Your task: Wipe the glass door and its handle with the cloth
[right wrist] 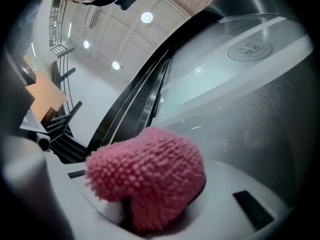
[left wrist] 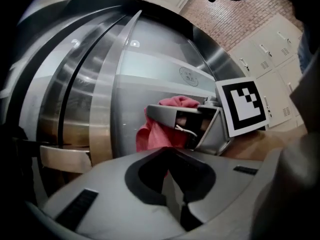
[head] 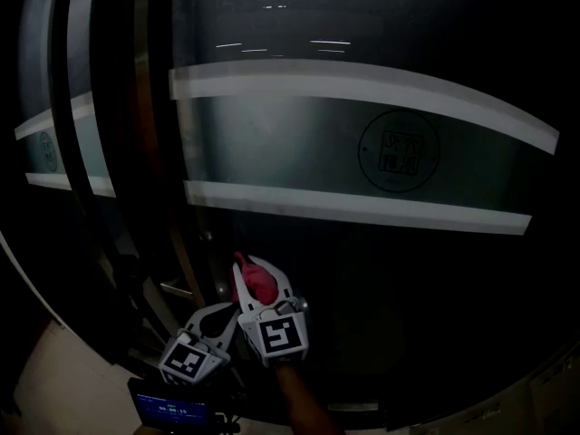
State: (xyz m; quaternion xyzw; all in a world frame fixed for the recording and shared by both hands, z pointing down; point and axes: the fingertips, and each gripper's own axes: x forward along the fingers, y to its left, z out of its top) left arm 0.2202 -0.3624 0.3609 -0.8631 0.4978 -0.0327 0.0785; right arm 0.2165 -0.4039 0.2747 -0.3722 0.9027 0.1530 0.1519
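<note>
The glass door [head: 362,270] fills the head view, dark, with frosted bands [head: 344,157] and a round logo [head: 397,152]. Low in that view my right gripper [head: 258,277] is shut on a pink cloth [head: 255,282] and holds it against the lower glass. The fluffy pink cloth [right wrist: 150,176] fills the right gripper [right wrist: 150,204] in its own view, with frosted glass [right wrist: 235,84] just beyond. My left gripper [head: 220,323] hangs just below and left of the right one, shut and holding nothing. Past the shut left gripper [left wrist: 174,186], its own view shows the cloth [left wrist: 162,131] and the vertical steel handle [left wrist: 107,104].
A horizontal handle bracket [left wrist: 65,157] juts out at the left. White lockers [left wrist: 270,49] and a brick wall [left wrist: 225,14] stand to the right of the door. A small lit screen [head: 172,412] sits at the bottom edge, below the left gripper's marker cube [head: 188,361].
</note>
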